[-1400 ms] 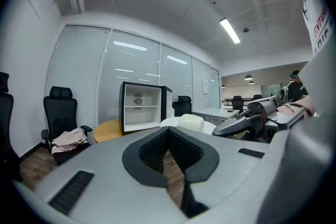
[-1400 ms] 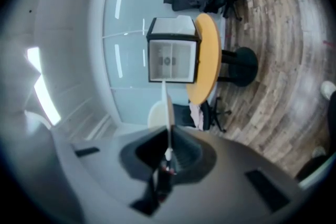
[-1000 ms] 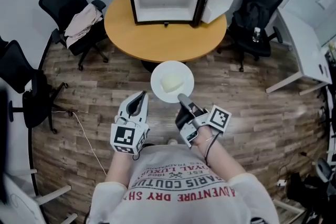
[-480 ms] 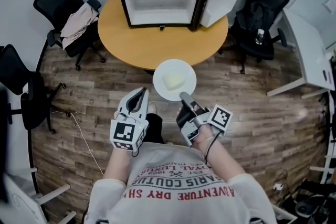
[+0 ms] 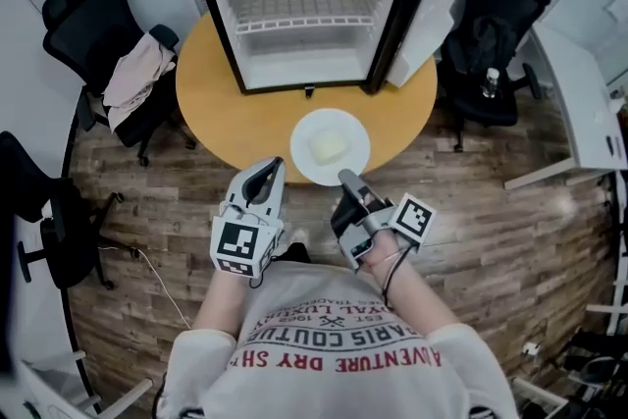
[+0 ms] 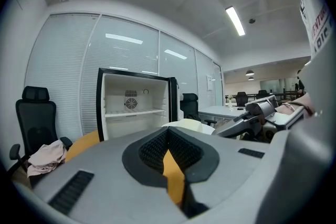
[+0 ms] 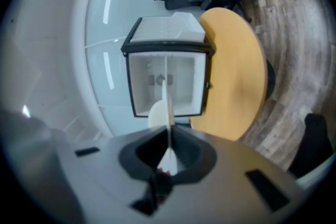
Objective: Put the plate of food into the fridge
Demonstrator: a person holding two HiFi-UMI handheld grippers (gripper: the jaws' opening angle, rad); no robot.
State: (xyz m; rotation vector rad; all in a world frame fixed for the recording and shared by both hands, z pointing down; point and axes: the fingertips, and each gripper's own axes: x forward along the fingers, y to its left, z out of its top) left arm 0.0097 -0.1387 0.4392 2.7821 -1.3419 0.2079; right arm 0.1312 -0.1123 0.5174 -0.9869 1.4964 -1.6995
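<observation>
A white plate (image 5: 349, 129) with a pale lump of food (image 5: 328, 148) hangs over the near edge of the round wooden table (image 5: 211, 103). My right gripper (image 5: 343, 179) is shut on the plate's near rim, which shows as a thin white edge (image 7: 167, 107) between the jaws in the right gripper view. The left gripper (image 5: 274, 165) floats beside the plate's left, its tips together and nothing between them. The black mini fridge (image 5: 304, 64) stands open on the table with white, bare shelves. From the left gripper view I see the fridge (image 6: 134, 107) and the plate (image 6: 189, 124).
The fridge door (image 5: 432, 10) swings out to the right. A black chair draped with clothes (image 5: 128, 74) stands left of the table, another black chair (image 5: 496, 25) right of it with a bottle on it. A white desk (image 5: 579, 93) fills the far right.
Both grippers and the plate have moved forward toward the table. The plate, earlier over the wooden floor, now hangs over the table's near edge, and the fridge looks closer.
</observation>
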